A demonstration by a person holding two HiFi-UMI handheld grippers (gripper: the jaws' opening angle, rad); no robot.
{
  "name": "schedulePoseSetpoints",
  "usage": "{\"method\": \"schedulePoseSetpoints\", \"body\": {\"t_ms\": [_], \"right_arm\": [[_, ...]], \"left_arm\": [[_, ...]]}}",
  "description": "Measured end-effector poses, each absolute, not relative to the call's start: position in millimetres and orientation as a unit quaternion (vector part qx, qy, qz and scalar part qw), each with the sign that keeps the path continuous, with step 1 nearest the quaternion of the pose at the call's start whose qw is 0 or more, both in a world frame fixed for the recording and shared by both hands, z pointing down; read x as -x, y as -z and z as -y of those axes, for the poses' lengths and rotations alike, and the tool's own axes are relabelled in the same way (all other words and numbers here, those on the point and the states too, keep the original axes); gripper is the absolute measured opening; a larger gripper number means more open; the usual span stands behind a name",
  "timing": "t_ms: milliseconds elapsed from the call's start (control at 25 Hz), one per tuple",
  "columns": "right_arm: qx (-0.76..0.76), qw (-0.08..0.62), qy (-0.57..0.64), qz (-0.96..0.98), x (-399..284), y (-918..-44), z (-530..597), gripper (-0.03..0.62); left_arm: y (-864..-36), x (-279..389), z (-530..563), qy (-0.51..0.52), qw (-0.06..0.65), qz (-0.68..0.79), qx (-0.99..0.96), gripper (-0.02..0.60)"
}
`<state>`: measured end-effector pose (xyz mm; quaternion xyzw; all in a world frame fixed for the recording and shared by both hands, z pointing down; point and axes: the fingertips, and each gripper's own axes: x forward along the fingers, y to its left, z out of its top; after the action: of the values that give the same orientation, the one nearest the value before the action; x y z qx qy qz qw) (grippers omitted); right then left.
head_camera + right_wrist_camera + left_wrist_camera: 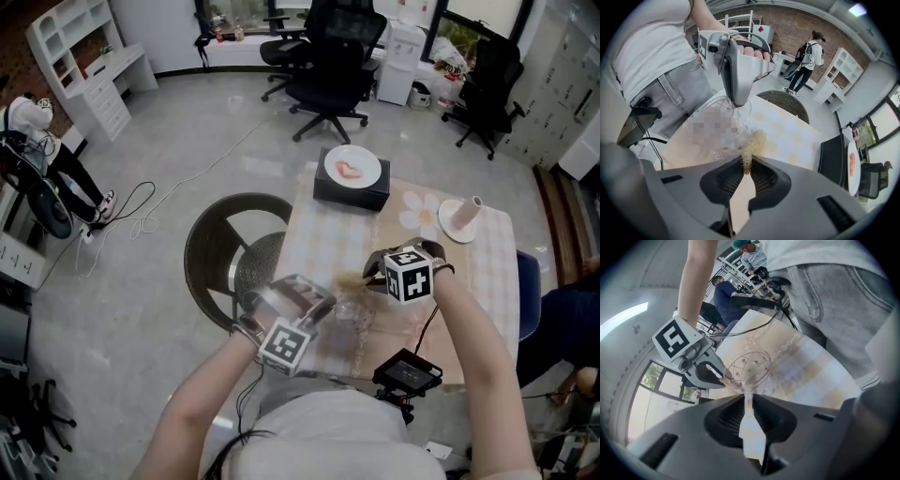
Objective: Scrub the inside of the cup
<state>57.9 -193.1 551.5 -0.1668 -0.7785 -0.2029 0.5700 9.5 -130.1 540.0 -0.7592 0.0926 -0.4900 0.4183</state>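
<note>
A clear glass cup (353, 309) hangs tilted over the near part of the table (487, 272). My left gripper (314, 302) is shut on its wall; in the left gripper view the cup (749, 366) sits just past the left gripper (748, 397), its patterned bottom showing. My right gripper (377, 277) is shut on a straw-coloured fibrous scrubber (352, 279). In the right gripper view the scrubber (753, 142) sticks out of the right gripper (747, 165) and its tip is at the cup (737, 112), just under the left gripper (739, 99). A patch hides part of the cup.
A black box carrying a white plate (352, 170) stands at the table's far edge. A white holder with a stick (462, 218) is at the far right. A black device (408, 372) sits at the near edge. A round wicker chair (220, 246) stands to the left.
</note>
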Motion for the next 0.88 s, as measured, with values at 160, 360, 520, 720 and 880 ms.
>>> {"method": "schedulePoseSetpoints", "body": {"t_ms": [160, 360, 520, 720, 880], "right_arm": [[0.167, 0.556, 0.226, 0.783, -56, -530, 192, 0.048], [0.203, 0.558, 0.290, 0.750, -54, -497, 181, 0.048], [0.231, 0.573, 0.322, 0.717, -53, -480, 170, 0.048], [0.258, 0.584, 0.330, 0.695, -50, -472, 155, 0.048], [0.262, 0.592, 0.325, 0.690, -42, -476, 154, 0.048]], "left_arm": [[-542, -9, 133, 0.491, 0.434, -0.099, 0.749, 0.057], [-544, -9, 135, 0.492, 0.435, -0.103, 0.747, 0.057], [-542, -10, 136, 0.493, 0.432, -0.102, 0.748, 0.057], [-540, -11, 132, 0.494, 0.423, -0.098, 0.754, 0.057], [-539, -11, 128, 0.493, 0.413, -0.093, 0.760, 0.057]]}}
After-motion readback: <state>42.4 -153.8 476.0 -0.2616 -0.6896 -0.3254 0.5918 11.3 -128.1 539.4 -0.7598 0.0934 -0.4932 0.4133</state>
